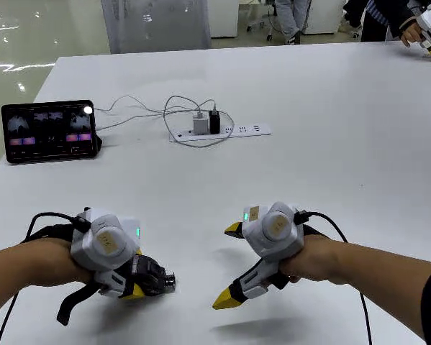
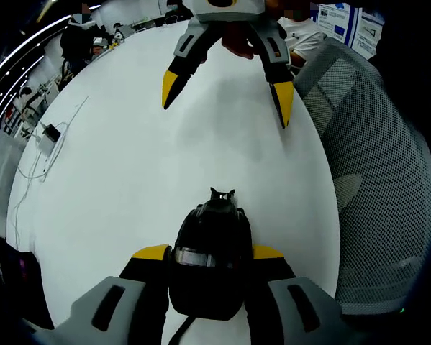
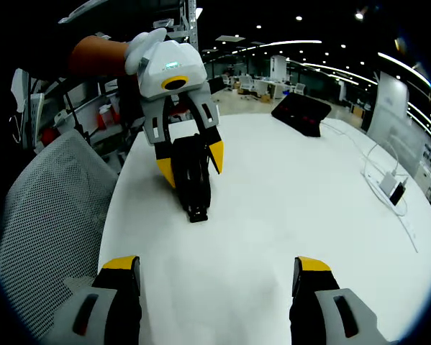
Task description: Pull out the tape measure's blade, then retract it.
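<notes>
tape measure [image 1: 156, 277], black-cased, is pinched between the jaws of the left gripper [image 1: 139, 282], which is closed on its body. it sits at about 7 o'clock in the head view, low over the white table [image 1: 309, 165]; whether the case touches the top i cannot tell. its long axis runs along the jaws, and the nose where the blade comes out points to 3 o'clock, straight at the right gripper [image 1: 229, 264]. in the left gripper view that nose lies at 12 o'clock from the case, with the right gripper beyond it, facing back. no blade looks drawn out, so i judge the pull not yet begun.

the right gripper is spread wide with nothing between its jaws. it is near the nose but apart from it, and it is the one placed to take the blade's end. the coming move likely calls for it to travel toward 9 o'clock, line its tips on the end hook and pinch. that hook is too small to make out.

nothing lies between the two grippers. a tablet [image 1: 50, 131] at 10 o'clock and a power strip [image 1: 222, 131] with cables [image 1: 179, 108] at 12 o'clock are well apart. a mesh chair [image 2: 373, 180] stands at the table's near edge.
</notes>
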Action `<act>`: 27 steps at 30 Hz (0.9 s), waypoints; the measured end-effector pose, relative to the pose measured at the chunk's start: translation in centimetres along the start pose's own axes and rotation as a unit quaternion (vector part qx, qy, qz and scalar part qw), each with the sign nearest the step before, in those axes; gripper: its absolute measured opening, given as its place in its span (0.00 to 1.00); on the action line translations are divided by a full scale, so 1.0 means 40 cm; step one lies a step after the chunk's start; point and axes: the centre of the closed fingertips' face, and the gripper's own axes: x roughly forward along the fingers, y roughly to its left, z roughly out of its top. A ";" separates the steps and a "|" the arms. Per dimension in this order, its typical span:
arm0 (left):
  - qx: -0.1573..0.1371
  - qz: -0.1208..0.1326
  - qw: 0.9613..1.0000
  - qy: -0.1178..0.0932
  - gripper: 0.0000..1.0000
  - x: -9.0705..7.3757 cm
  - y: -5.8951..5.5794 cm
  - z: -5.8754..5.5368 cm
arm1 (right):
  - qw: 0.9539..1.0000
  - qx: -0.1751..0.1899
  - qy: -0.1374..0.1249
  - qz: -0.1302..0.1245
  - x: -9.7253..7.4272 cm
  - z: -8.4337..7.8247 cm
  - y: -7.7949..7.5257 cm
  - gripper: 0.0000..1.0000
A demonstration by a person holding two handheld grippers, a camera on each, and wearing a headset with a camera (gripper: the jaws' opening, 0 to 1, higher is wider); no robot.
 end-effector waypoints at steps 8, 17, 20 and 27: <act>-0.015 0.011 1.000 -0.014 0.36 0.000 0.001 0.000 | 1.000 -0.004 -0.004 0.011 0.050 0.030 0.007 0.76; -0.016 0.010 1.000 -0.005 0.35 0.000 -0.003 -0.001 | 0.999 -0.018 -0.003 0.029 0.123 0.063 0.033 0.60; -0.020 0.008 1.000 -0.007 0.35 0.000 -0.002 -0.001 | 0.998 -0.039 0.012 0.039 0.141 0.052 0.053 0.53; -0.024 0.005 1.000 -0.008 0.35 0.000 -0.004 0.000 | 0.998 -0.055 0.012 0.031 0.166 0.071 0.048 0.34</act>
